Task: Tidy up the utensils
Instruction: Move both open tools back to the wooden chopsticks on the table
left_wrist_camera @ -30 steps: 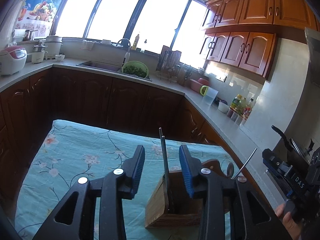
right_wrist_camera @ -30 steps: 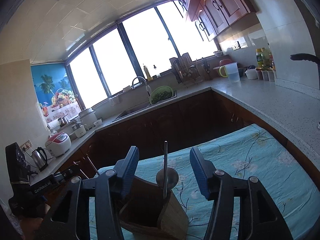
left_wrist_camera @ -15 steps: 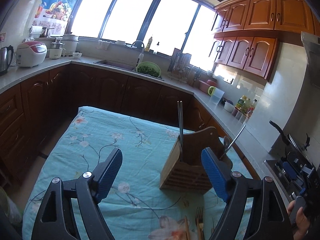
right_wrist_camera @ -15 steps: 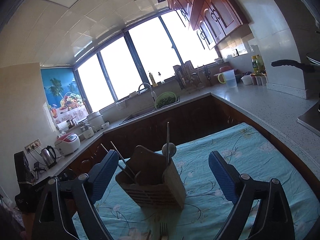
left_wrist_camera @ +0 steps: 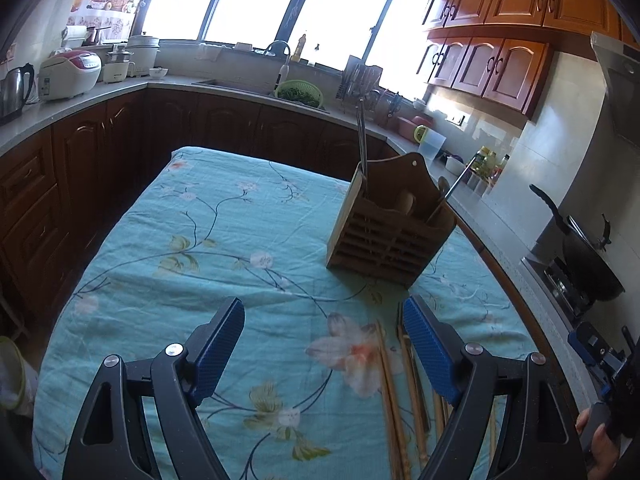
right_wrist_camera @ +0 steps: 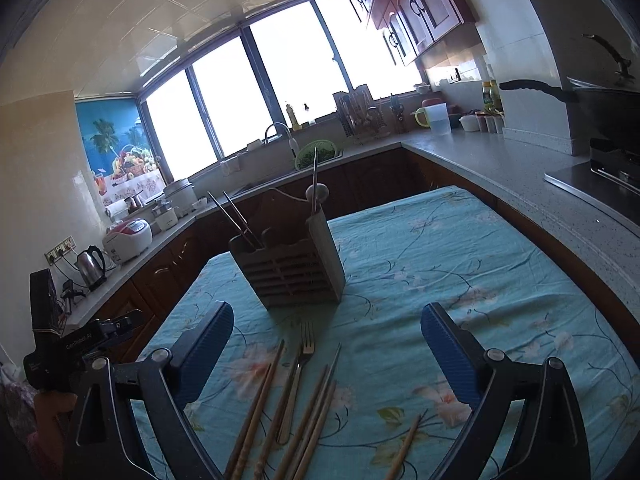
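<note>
A: Looking along the left gripper (left_wrist_camera: 324, 344), its blue pads stand wide apart with nothing between them but the floral tablecloth (left_wrist_camera: 192, 240). A second ago they flanked the metal chopsticks standing in the wooden utensil holder (left_wrist_camera: 384, 232); the jaws have since been opening, and the holder now stands well ahead of the fingertips and a little to the right.

B: And the chopsticks themselves?

A: The metal chopsticks (left_wrist_camera: 362, 140) stand upright in the holder's left compartment, free of the gripper. A metal handle (left_wrist_camera: 454, 188) leans out of the right compartment. Loose wooden chopsticks (left_wrist_camera: 390, 392) lie on the cloth close in, just inside the right finger, where a second ago none were in view.

B: What about the right gripper (right_wrist_camera: 328, 344)?

A: The same story. Its jaws have just been opening and now gape wide, gripping nothing. Earlier the holder (right_wrist_camera: 292, 268) sat right between its fingers with a spoon handle upright in the gap; now it stands ahead of the tips, clear of both pads. The spoon (right_wrist_camera: 316, 188) stays in the holder's right-hand compartment.

B: Anything nearer?

A: Between and below the fingers lie a fork (right_wrist_camera: 300, 376) and several wooden chopsticks (right_wrist_camera: 256, 412), fanned out on the cloth, with one more stick (right_wrist_camera: 404, 448) nearer the right finger. None of these showed a second ago.
</note>
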